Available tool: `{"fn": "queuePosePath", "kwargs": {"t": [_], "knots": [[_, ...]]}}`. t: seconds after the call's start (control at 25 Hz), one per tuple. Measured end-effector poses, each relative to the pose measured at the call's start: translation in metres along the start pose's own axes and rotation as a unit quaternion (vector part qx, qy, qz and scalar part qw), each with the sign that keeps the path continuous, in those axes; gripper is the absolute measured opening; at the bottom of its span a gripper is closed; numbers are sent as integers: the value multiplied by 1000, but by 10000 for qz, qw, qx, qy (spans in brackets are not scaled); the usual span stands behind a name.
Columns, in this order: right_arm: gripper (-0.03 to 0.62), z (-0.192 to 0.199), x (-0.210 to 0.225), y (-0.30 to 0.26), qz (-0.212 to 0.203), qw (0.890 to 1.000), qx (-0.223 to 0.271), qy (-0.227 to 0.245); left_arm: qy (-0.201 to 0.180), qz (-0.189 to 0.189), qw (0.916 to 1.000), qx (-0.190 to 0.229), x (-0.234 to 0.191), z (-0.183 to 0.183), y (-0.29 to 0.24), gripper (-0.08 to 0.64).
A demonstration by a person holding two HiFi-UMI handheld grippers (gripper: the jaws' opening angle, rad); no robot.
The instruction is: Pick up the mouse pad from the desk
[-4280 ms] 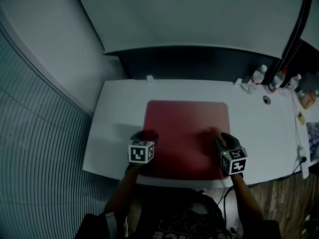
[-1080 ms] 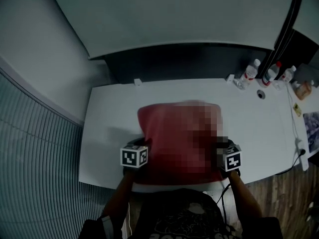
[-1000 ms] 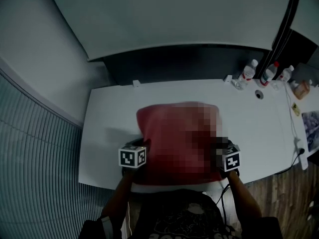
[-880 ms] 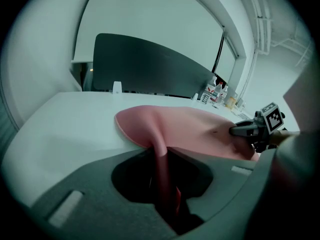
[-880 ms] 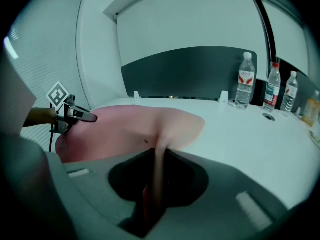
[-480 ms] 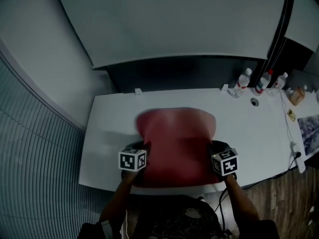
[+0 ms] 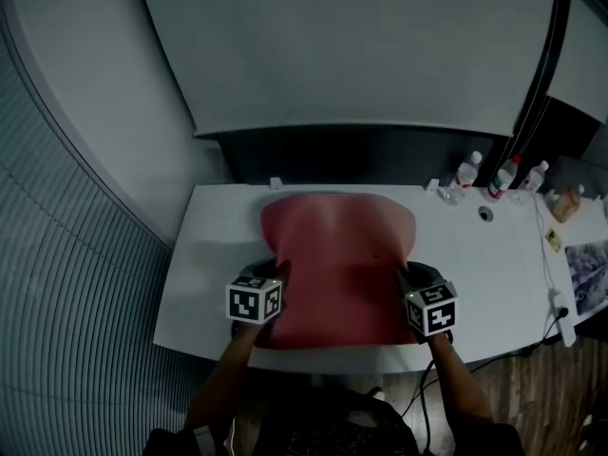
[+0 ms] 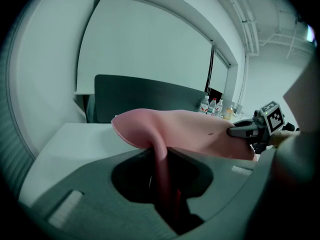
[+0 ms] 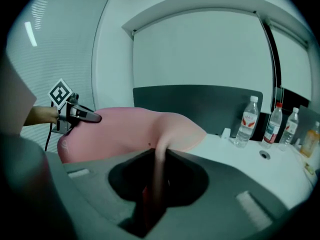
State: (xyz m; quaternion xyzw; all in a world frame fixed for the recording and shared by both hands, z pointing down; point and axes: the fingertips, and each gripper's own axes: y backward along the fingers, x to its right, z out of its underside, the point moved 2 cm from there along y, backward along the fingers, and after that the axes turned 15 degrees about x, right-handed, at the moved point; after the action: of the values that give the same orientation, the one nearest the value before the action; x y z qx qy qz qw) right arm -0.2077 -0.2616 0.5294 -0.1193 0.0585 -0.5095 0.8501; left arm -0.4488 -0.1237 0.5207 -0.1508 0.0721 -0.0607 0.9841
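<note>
Pinching side edges of the limp mouse pad (image 7: 337, 264) mid-frame, left gripper (image 7: 274, 278) and right gripper (image 7: 410, 281) are clamping nearly shut; sagging is threatening slippage.

One pink mouse pad (image 7: 337, 264). Two grippers: left gripper (image 7: 277, 275), right gripper (image 7: 408, 278). Two marker cubes (image 7: 255, 302) (image 7: 432, 310). Three red-labelled water bottles (image 7: 465, 171) (image 7: 503, 174) (image 7: 537, 176). One small amber bottle (image 9: 311, 140). One white desk (image 7: 209, 255).
</note>
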Motion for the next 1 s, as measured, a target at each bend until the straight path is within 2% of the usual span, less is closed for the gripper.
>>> {"fn": "queuePosePath", "kwargs": {"t": [0.52, 1.0], "knots": [[61, -85, 8, 26, 265, 9945, 878, 503, -402, -239, 9939, 995, 33, -86, 26, 75], [61, -156, 18, 57, 508, 9812, 1647, 873, -654, -473, 9799, 1825, 66, -155, 54, 75]]}}
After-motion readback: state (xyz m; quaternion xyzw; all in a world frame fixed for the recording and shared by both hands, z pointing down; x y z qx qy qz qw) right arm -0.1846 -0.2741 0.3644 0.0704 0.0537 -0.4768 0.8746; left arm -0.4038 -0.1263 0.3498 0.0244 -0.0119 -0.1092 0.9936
